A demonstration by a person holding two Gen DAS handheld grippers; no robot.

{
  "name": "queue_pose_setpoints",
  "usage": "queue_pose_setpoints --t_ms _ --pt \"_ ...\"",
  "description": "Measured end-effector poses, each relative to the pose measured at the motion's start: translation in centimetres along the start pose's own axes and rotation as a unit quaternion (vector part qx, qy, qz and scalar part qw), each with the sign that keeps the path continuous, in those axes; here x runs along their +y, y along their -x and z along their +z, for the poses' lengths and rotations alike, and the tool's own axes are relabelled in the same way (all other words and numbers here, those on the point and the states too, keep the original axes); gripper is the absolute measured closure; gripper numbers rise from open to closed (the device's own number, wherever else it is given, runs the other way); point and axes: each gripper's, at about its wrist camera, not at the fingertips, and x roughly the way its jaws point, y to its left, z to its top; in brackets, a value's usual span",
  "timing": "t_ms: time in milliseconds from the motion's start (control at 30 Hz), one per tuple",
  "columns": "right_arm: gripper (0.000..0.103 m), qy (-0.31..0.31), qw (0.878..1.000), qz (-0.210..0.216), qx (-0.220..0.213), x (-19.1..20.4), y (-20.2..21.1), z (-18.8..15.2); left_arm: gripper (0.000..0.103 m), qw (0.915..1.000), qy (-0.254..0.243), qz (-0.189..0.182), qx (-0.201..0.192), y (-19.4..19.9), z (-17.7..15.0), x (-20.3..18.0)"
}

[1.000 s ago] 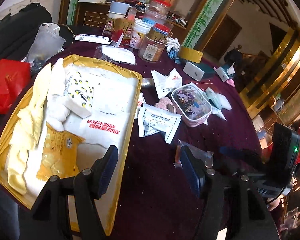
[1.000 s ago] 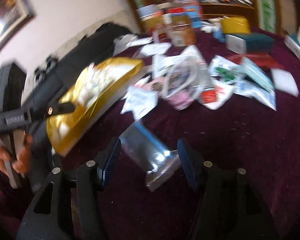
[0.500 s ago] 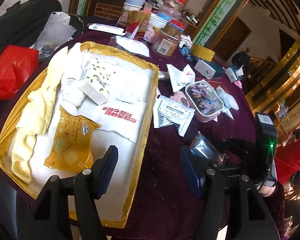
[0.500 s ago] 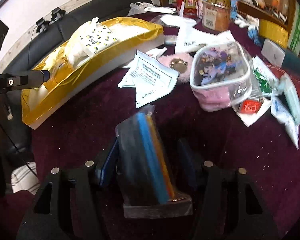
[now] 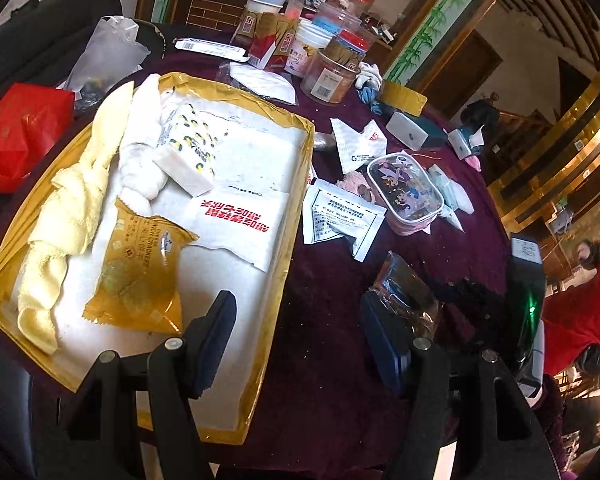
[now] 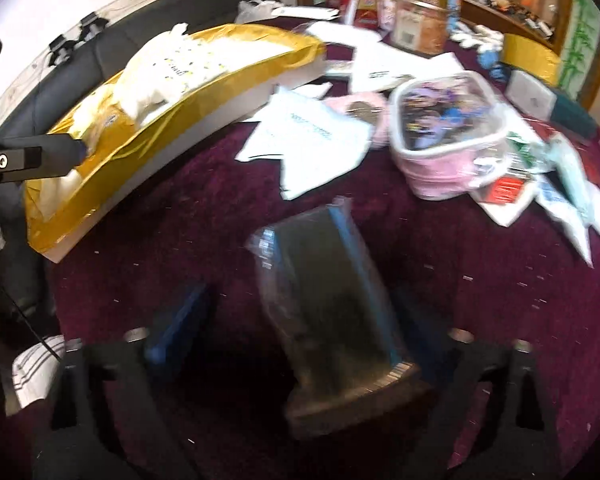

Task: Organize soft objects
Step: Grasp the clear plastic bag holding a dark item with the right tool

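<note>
A gold-rimmed tray [image 5: 296, 184] sits at the left of the dark red surface [image 5: 332, 360], holding a yellow towel [image 5: 72, 200], a cracker packet [image 5: 140, 276] and a spotted tissue pack [image 5: 188, 148]. The left tool [image 5: 296, 340] hangs above the tray's near edge, its jaws apart and empty. To the right, the right tool [image 6: 300, 328] has just been opening, its jaws wide around a clear-wrapped sponge pack [image 6: 332, 312] between them.

Bright light falls on the gold tray [image 5: 296, 184]. The right wrist view is smeared, probably motion blur; the left is sharp. Both bend and darken at the corners.
</note>
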Motion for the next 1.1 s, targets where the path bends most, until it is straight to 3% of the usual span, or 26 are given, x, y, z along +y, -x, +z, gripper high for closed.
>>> queue_pose_setpoints --t_ms 33,67,100,267,400,533,633,667,767,867,933,1000,1067,1100 --pt "0.032 -0.014 1.000 0.008 -0.001 -0.5 0.3 -0.1 0.038 1.0000 0.001 0.001 0.000 0.0 0.0 0.0" --pt "0.055 -0.036 0.999 0.013 -0.001 -1.3 0.8 -0.2 0.038 1.0000 0.002 0.003 0.003 -0.1 0.0 0.0" --pt "0.067 -0.049 0.999 0.002 0.004 -2.0 0.9 -0.2 0.038 1.0000 0.002 0.003 0.005 -0.3 -0.1 -0.1" --pt "0.068 -0.089 0.996 0.029 0.009 -4.0 1.6 -0.8 0.038 0.9997 -0.008 -0.005 0.024 -1.3 -0.4 -1.2" --pt "0.068 -0.154 0.986 0.061 -0.020 -7.6 2.9 -1.7 0.033 0.9992 -0.019 0.021 0.026 -2.1 -0.5 -2.4" --pt "0.068 -0.231 0.963 0.104 -0.095 -12.7 5.1 -3.1 0.032 0.9981 -0.019 0.057 0.017 -2.7 0.3 -4.1" --pt "0.068 -0.278 0.932 0.156 -0.174 -16.4 6.5 -4.8 0.032 0.9975 -0.034 0.057 -0.025 -1.7 1.1 -6.3" --pt "0.068 -0.300 0.914 0.183 -0.201 -17.9 6.5 -5.7 0.032 0.9958 -0.045 0.066 -0.046 -1.2 1.2 -7.2" --pt "0.068 -0.366 0.887 0.187 -0.209 -20.6 6.1 -7.1 0.032 0.9829 -0.108 0.107 -0.104 -0.3 1.3 -10.9" --pt "0.068 -0.400 0.861 0.227 -0.216 -21.9 5.7 -7.5 0.027 0.9684 -0.176 0.128 -0.122 -2.0 1.2 -14.5" --pt "0.068 -0.401 0.859 0.231 -0.220 -21.9 5.7 -7.2 0.027 0.9544 -0.219 0.151 -0.135 -3.7 0.9 -16.5" --pt "0.068 -0.395 0.860 0.235 -0.222 -21.7 5.9 -7.2 0.027 0.9257 -0.274 0.209 -0.156 -6.4 -0.1 -18.5" --pt "0.068 -0.394 0.859 0.237 -0.225 -21.9 6.0 -7.2 0.027 0.9111 -0.300 0.228 -0.167 -8.3 -0.6 -19.2" --pt "0.068 -0.394 0.859 0.238 -0.226 -21.9 6.1 -7.3 0.027 0.9106 -0.302 0.229 -0.165 -9.0 -0.6 -19.4"
